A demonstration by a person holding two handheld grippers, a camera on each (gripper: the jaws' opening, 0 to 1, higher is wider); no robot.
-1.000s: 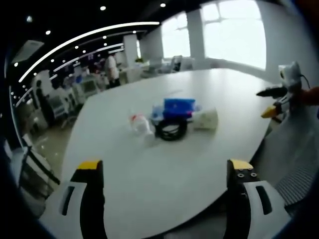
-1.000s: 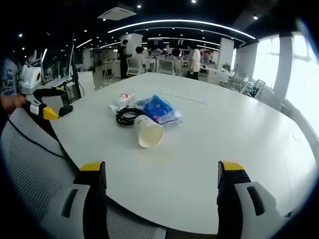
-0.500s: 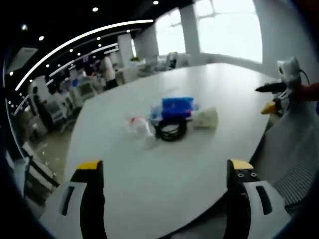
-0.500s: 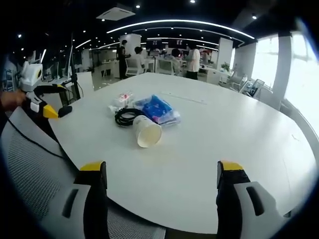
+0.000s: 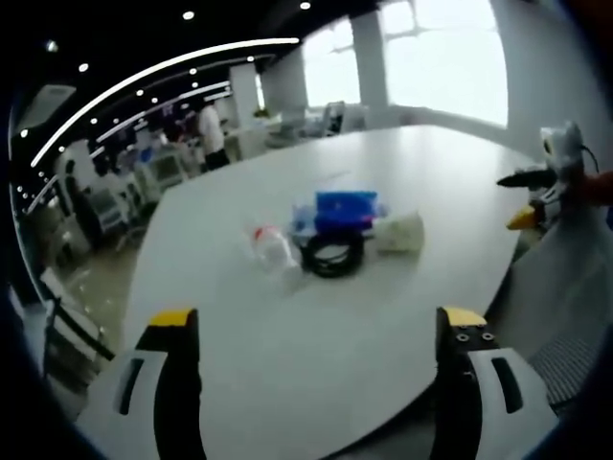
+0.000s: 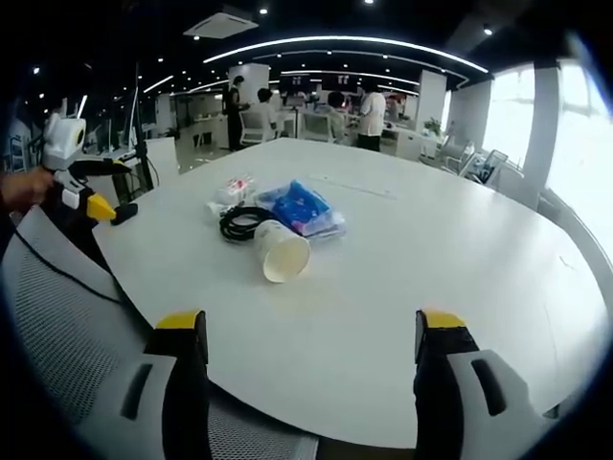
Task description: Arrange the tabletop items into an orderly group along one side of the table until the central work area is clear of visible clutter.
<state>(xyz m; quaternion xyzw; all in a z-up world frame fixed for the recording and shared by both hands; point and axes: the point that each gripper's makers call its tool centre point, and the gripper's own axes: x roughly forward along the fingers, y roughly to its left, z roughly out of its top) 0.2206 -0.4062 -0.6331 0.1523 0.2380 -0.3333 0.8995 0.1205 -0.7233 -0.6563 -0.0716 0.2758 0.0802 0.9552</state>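
Observation:
On the white oval table [image 5: 316, 326] [image 6: 450, 259] lies a small cluster: a paper cup on its side [image 6: 283, 253] [image 5: 399, 232], a coiled black cable [image 6: 238, 223] [image 5: 331, 256], a blue packet [image 6: 302, 208] [image 5: 344, 207] and a clear plastic bottle with a red cap [image 5: 274, 248] [image 6: 233, 191]. My left gripper [image 5: 316, 331] stands open near the table's edge, well short of the cluster; it also appears at the left of the right gripper view [image 6: 101, 204]. My right gripper [image 6: 302, 331] is open, nothing between its jaws, and shows at the right of the left gripper view [image 5: 527, 196].
A grey mesh chair [image 6: 67, 326] [image 5: 570, 287] stands between the two grippers at the table's near edge. People and desks [image 6: 297, 110] fill the office behind the table. Bright windows [image 6: 565, 125] run along one side.
Both views have shifted only slightly with the hands. The items on the table have not moved and both grippers stay open.

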